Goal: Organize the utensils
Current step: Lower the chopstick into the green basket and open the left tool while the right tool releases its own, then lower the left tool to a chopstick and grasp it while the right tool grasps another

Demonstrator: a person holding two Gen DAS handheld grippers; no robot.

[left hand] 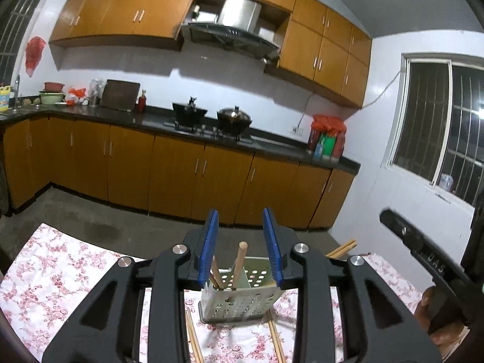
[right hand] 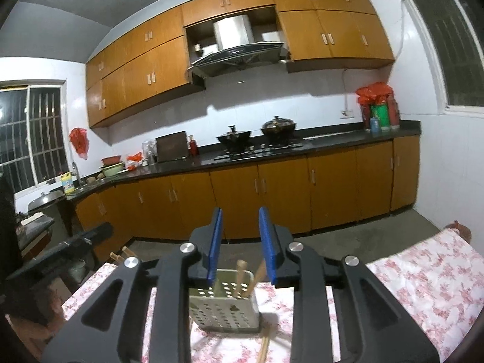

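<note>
So the perforated metal utensil holder sits upright on the table, pretty much dead centre in both wrist views, with a few wooden chopsticks standing in it and leaning different ways. More loose chopsticks lie flat on the cloth right at the holder's base, on both sides, and another pair pokes out past the far right of the left gripper's frame.

The left gripper has its blue pads parted a bit with nothing between them; it just frames the holder from above. Same deal for the right gripper: jaws slightly apart, gripping nothing. The other gripper's black body shows at the edge of each view, with a hand wrapped on its handle.

The tablecloth is white with a pink-red floral print, looks kind of glossy. Beyond it: grey concrete-looking floor, orange-brown wood cabinets above and below, dark stone countertop, white tile walls. Two black lidded woks on the stove under a steel range hood. Barred windows are dark outside.
</note>
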